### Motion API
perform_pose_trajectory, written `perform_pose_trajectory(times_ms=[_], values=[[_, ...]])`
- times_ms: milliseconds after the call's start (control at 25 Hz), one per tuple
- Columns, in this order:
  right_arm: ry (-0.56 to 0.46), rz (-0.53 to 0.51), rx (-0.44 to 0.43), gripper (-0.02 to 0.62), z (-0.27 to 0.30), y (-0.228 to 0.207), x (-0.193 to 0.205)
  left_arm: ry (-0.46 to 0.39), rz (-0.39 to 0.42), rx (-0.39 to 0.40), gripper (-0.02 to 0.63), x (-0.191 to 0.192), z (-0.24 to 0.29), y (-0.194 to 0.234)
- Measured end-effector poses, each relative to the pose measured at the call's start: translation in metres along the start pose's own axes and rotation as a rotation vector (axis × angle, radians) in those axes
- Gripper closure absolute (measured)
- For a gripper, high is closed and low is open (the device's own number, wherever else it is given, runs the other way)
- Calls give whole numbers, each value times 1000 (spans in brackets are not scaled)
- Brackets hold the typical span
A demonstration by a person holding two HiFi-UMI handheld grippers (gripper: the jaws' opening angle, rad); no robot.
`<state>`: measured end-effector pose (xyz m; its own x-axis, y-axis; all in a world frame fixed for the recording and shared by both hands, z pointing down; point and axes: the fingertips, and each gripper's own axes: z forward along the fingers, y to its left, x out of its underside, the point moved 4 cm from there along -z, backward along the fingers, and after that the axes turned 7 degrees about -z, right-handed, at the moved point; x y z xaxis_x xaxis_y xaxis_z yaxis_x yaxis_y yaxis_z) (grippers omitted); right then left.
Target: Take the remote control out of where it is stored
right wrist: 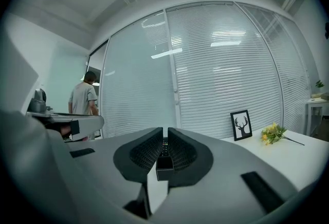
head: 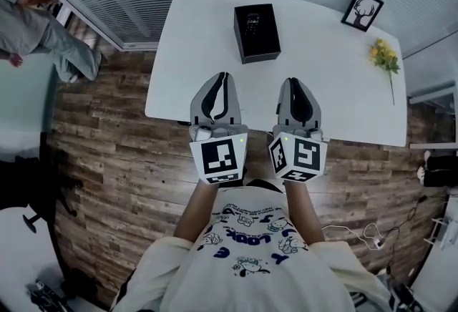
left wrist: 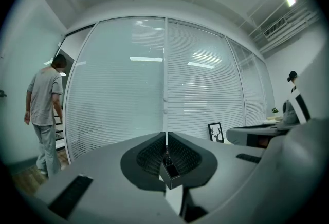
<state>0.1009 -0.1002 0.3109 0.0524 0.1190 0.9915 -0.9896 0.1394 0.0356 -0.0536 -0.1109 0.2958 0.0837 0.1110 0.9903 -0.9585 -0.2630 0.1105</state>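
box (head: 259,51), black, rectangular, on smooth table (head: 329,81)

The white tabletop (head: 200,53) carries an open black box (head: 256,33), with a framed deer picture (head: 361,10) and yellow flowers (head: 384,55) at its right

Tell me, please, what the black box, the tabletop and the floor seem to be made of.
Black box: matte, sharp-edged walls, likely rigid cardboard or plastic; unclear which. Tabletop: smooth, plain white with a soft sheen, probably laminate or painted board. Floor: staggered brown planks with grain, wood or wood-look laminate.
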Motion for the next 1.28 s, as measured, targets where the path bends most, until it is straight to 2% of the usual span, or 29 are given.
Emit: perform_pose_trajectory(times_ms=[360, 640, 1040, 1280], values=[[38, -8, 17, 548, 47, 0, 5, 91, -2, 55, 580, 18, 55, 16], [59, -17, 7, 548, 74, -6, 9, 100, -12, 87, 580, 23, 83, 18], [89, -9, -31, 548, 135, -24, 16, 120, -34, 55, 580, 30, 136, 23], [128, 8, -46, 548, 173, -42, 27, 126, -52, 88, 580, 34, 176, 16]])
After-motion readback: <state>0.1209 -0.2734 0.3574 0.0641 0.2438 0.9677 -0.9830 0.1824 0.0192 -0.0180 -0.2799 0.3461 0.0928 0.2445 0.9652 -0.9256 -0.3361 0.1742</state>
